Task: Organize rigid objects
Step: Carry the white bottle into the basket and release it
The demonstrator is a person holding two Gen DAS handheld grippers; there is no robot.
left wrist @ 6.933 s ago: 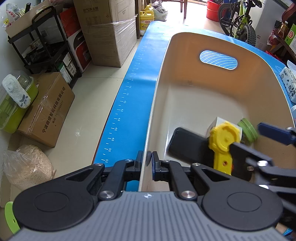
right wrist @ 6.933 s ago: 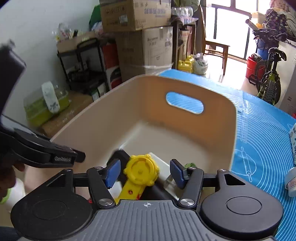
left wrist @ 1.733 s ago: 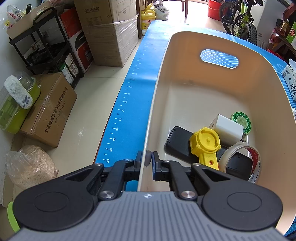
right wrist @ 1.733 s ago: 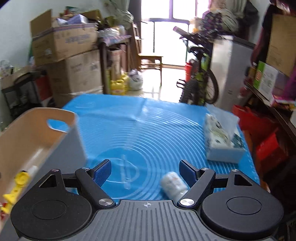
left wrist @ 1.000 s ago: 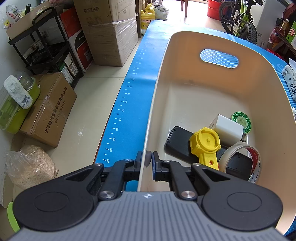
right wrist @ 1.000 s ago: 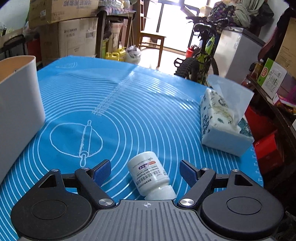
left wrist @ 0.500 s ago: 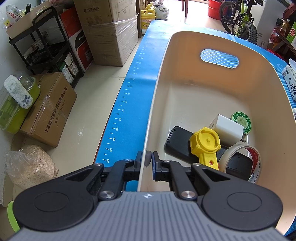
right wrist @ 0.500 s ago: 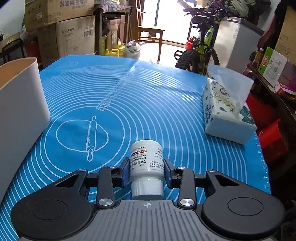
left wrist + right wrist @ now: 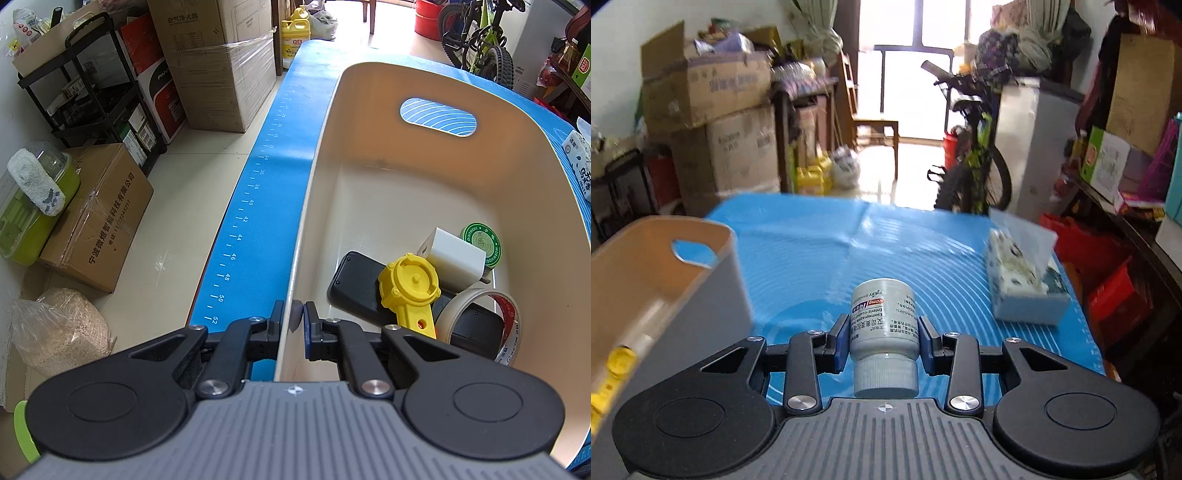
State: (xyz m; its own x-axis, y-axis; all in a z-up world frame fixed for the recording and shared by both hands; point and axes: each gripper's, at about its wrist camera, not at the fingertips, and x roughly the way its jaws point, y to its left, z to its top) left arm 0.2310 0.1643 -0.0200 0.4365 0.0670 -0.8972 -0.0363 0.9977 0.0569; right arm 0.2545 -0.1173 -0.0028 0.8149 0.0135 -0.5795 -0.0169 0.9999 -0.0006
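Now pill bottle (image 9: 882,317) clamped btwn right gripper (image 9: 882,341) pads, cap rearward

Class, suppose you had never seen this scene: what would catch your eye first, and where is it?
First, the white pill bottle, clamped cap-towards-camera in the right gripper above the blue mat. Next, the cream bin, its rim pinched by the shut left gripper. Inside it, at the near end, a bright yellow tool lies beside a tape roll.
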